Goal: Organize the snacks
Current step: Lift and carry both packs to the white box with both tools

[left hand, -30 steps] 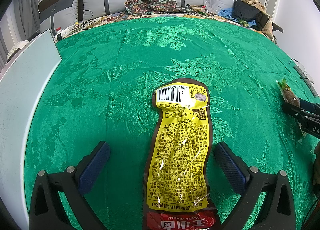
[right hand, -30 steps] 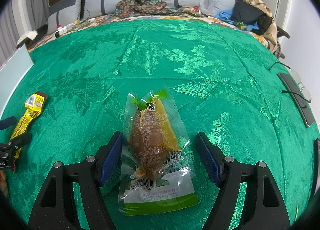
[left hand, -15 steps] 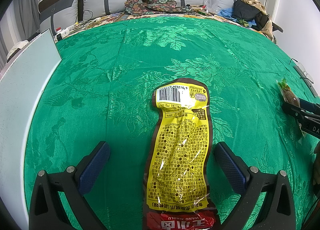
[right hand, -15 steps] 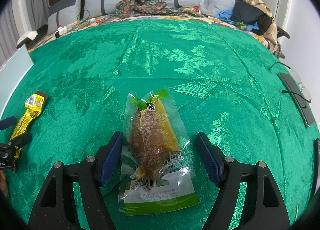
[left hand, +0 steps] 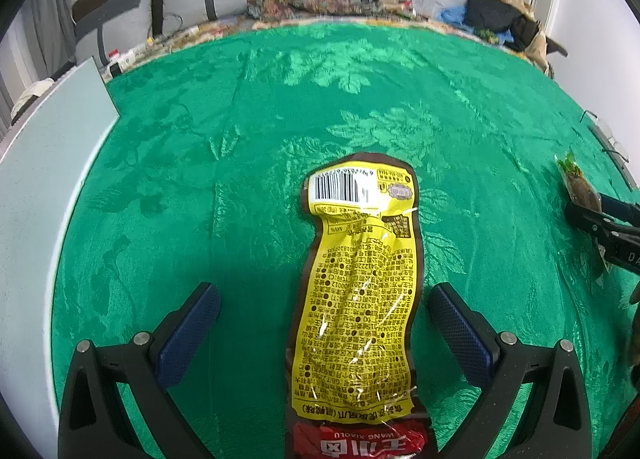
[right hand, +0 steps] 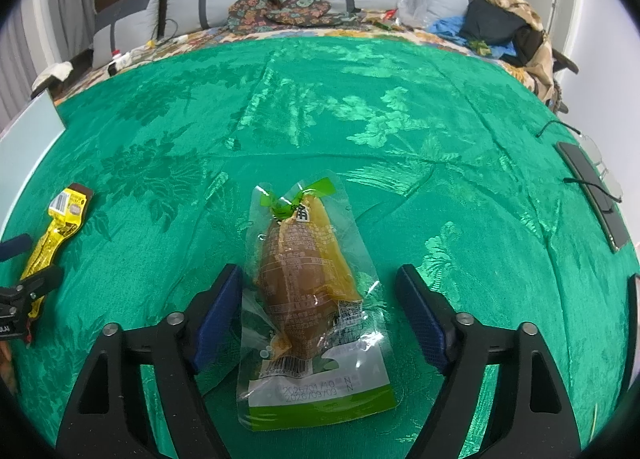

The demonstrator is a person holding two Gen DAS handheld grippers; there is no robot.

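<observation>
Our right tool (right hand: 318,305), jaws just widened, straddled the clear snack pouch (right hand: 310,299) lying on the bed (right hand: 360,107), ungripped. Our left tool (left hand: 324,323) gaped around the yellow packet (left hand: 356,291). We judged slick film could slip from closing pads.

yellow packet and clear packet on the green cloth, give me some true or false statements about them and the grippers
1. The yellow packet lies between the open fingers of the left gripper. True.
2. The right gripper is clamped shut on the clear packet. False: its jaws have just been opening, and the right pad stands clear of the packet.
3. The yellow packet shows a barcode at its far end. True.
4. The clear packet holds a red snack. False: the snack inside is brown and yellow.
5. Both packets lie on a bare wooden table. False: they lie on a green cloth.
</observation>
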